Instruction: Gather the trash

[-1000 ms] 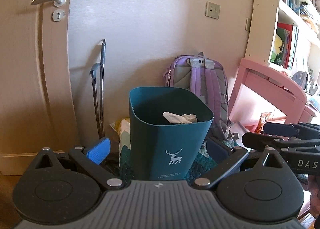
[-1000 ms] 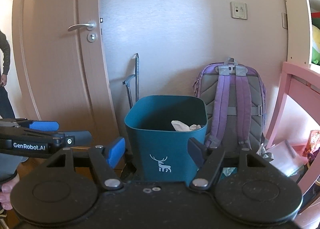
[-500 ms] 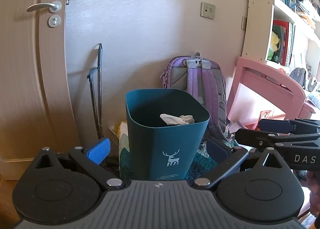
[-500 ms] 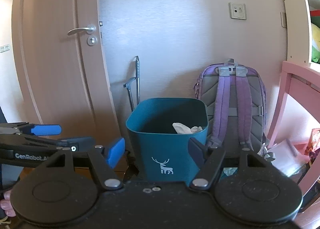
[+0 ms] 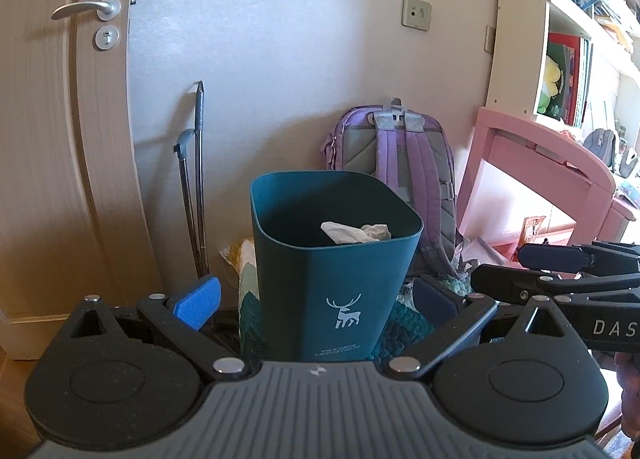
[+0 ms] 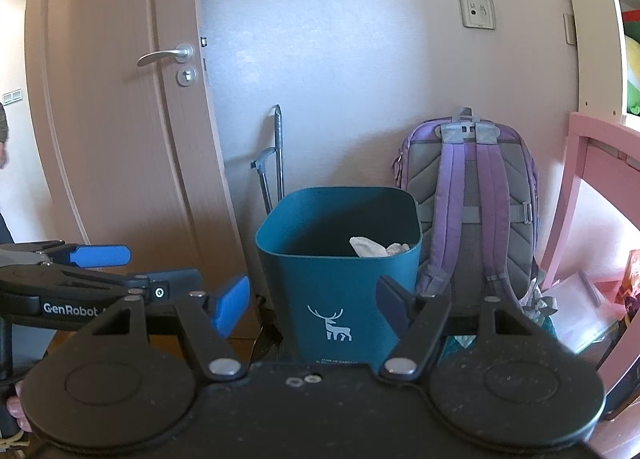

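Crumpled white paper trash point(image 5: 355, 232): lying inside the teal square plastic waste bin point(image 5: 334, 259), which stands on the floor before a lilac backpack point(image 5: 404, 163).

Left wrist view: bin front bears a white deer emblem over small print too fine to read. The other tool at the right edge shows "DAS". Left gripper point(image 5: 316, 299): jaws spread wide either side of the bin, grasping nothing.

Right wrist view: same deer emblem; the neighbouring tool at left reads "GenRobot". Right gripper point(image 6: 314, 301): jaws released wide, empty, the bin seen beyond and between the blue-padded fingers point(image 6: 232, 305).
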Demonstrator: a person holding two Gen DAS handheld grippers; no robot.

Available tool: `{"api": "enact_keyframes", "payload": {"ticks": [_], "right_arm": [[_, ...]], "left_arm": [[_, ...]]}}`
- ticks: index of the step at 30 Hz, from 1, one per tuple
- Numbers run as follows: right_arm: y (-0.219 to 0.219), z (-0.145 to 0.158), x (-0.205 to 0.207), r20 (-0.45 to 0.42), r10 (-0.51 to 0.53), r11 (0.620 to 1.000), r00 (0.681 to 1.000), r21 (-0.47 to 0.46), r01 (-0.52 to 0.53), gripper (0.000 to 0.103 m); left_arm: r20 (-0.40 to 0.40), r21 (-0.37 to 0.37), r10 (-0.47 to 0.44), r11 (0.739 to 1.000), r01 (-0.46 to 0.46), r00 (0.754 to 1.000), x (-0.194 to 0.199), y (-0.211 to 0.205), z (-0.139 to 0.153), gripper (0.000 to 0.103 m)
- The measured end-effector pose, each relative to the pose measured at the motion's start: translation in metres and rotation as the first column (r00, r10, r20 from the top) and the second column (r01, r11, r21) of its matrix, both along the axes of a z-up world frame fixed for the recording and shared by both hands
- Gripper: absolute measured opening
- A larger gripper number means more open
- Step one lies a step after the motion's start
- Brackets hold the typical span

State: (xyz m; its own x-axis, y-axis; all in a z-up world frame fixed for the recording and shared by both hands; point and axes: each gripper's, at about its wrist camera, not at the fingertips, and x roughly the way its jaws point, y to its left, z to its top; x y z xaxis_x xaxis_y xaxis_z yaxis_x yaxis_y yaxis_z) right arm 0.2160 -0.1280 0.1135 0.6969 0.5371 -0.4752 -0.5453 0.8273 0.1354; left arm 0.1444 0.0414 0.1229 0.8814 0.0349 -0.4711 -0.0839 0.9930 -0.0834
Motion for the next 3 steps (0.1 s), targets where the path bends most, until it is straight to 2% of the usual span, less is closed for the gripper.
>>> {"api": "enact_keyframes", "payload": {"ticks": [3], "right_arm": [[0.0011,-0.0026,-0.0018,-0.002,0.001,1.000,1.000,0.000,-0.001,0.070]], "left_arm": [[-0.006,-0.005,0.002,1.000,-0.002,1.000,-0.0002,0.0003,-0.0035,0.103]]}}
